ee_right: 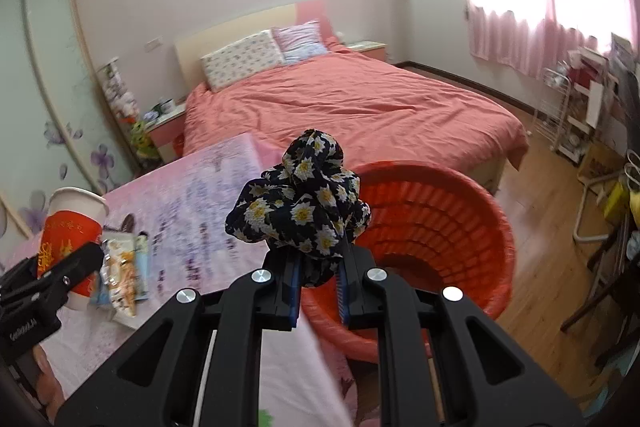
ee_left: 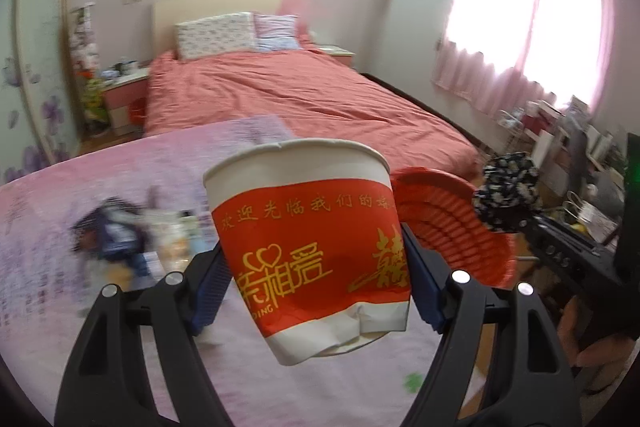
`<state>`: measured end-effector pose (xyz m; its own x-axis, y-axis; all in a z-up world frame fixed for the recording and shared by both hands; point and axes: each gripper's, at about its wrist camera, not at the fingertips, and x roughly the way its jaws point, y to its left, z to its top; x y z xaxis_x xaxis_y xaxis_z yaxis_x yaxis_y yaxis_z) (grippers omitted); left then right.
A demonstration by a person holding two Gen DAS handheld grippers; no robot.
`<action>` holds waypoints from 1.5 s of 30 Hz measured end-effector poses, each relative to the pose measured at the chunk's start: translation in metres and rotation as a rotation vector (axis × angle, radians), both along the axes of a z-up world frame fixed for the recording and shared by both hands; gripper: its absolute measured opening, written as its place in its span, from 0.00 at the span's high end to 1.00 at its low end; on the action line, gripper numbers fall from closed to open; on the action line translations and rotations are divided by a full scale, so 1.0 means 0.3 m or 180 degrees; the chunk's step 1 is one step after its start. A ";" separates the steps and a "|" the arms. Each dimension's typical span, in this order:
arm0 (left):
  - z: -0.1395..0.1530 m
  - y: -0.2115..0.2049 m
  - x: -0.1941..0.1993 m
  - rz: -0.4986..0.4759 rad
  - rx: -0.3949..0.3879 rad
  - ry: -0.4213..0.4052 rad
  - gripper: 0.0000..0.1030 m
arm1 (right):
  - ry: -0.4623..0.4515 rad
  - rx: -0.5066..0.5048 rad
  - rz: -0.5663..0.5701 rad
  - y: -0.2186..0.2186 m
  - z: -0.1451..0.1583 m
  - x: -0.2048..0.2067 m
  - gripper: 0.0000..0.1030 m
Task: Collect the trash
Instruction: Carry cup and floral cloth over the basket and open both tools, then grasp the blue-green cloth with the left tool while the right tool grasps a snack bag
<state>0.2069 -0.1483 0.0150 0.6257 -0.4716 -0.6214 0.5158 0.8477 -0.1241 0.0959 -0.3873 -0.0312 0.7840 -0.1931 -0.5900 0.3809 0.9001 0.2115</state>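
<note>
The paper cup [ee_left: 308, 247] sits pinched between the left gripper [ee_left: 316, 291]'s fingers [ee_left: 424, 291], held above the table [ee_left: 80, 267] just left of the red basket [ee_left: 452, 227]. Its base is already crumpled, so squeezing harder could likely collapse it and let it slip. The floral cloth [ee_right: 300, 199] is bunched and clamped between the right gripper [ee_right: 318, 283]'s fingers, raised beside the basket's near rim. A loose fold could probably snag on the fingers on release, or fall outside the basket. Snack wrappers [ee_right: 124, 263] lie on the table farther left of the basket.
</note>
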 end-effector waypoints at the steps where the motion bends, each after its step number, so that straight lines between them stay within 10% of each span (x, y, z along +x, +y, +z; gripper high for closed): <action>1: -0.007 -0.033 0.002 -0.0050 -0.0003 0.0005 0.27 | 0.0001 0.0018 -0.0027 -0.016 -0.004 0.001 0.86; 19: -0.158 -0.510 0.060 -0.0642 0.0137 0.0177 0.27 | 0.0036 0.0235 -0.0345 -0.261 -0.098 0.028 0.83; 24: -0.204 -0.536 0.100 -0.0575 0.0214 0.0266 0.22 | 0.0047 0.0297 -0.0371 -0.291 -0.121 0.033 0.59; 45: -0.143 -0.075 0.111 0.0166 0.0406 0.0053 0.21 | 0.0170 -0.0030 -0.0022 -0.057 -0.078 0.054 0.52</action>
<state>0.2401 -0.1709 -0.0278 0.6365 -0.3551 -0.6847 0.4693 0.8828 -0.0216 0.1123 -0.4044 -0.0546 0.7500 -0.2042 -0.6291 0.3976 0.8993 0.1821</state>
